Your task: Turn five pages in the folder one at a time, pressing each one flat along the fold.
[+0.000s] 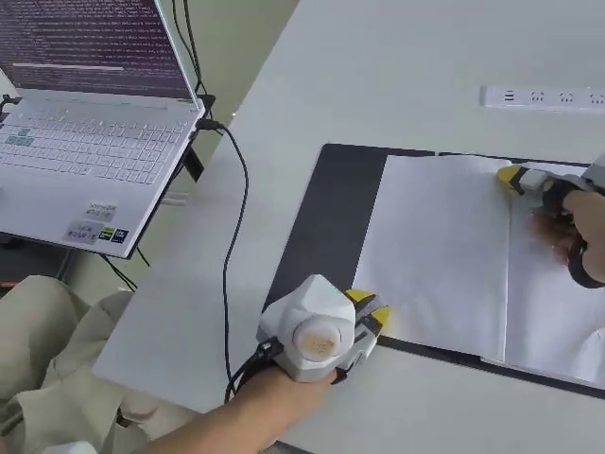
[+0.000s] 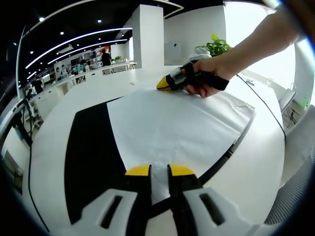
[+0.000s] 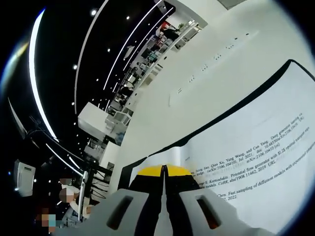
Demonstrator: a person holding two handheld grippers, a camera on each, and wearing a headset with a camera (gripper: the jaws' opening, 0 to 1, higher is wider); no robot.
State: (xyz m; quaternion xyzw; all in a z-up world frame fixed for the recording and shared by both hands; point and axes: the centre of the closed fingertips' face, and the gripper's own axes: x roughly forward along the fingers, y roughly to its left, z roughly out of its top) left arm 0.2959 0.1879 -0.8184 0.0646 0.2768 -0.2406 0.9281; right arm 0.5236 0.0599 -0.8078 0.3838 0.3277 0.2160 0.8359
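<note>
The folder [image 1: 321, 227] lies open on the white table [image 1: 397, 76], its black cover bare on the left and white sheets spread to the right. The left page [image 1: 435, 255] looks flat, and it meets the printed right page [image 1: 553, 312] at the fold [image 1: 508, 284], which runs from far to near.

The step in hand looks like the pressing, with a page over and the crease being worked. The right gripper [image 1: 509, 176] sits at the far end of the fold, tips down on the paper. In its own view the jaws are closed tight against each other, with no sheet visible between them. The left gripper [image 2: 160, 172] rests at the near left corner of the left page, where it seems to pin the page down. Its jaws stand a narrow gap apart with the page's near edge under them, and I cannot tell whether they nip the paper.

Next, the right gripper probably needs to draw toward the near edge along the crease while the left one steadies the sheet.

The right hand [image 1: 567, 222] reaches in from the right with the wrist low. The left forearm [image 1: 255, 407] comes up from the near side.

A laptop [image 1: 85, 142] stands at the far left, its cable [image 1: 232, 246] trails down the table edge, and a power strip [image 1: 544, 96] lies at the far right.
</note>
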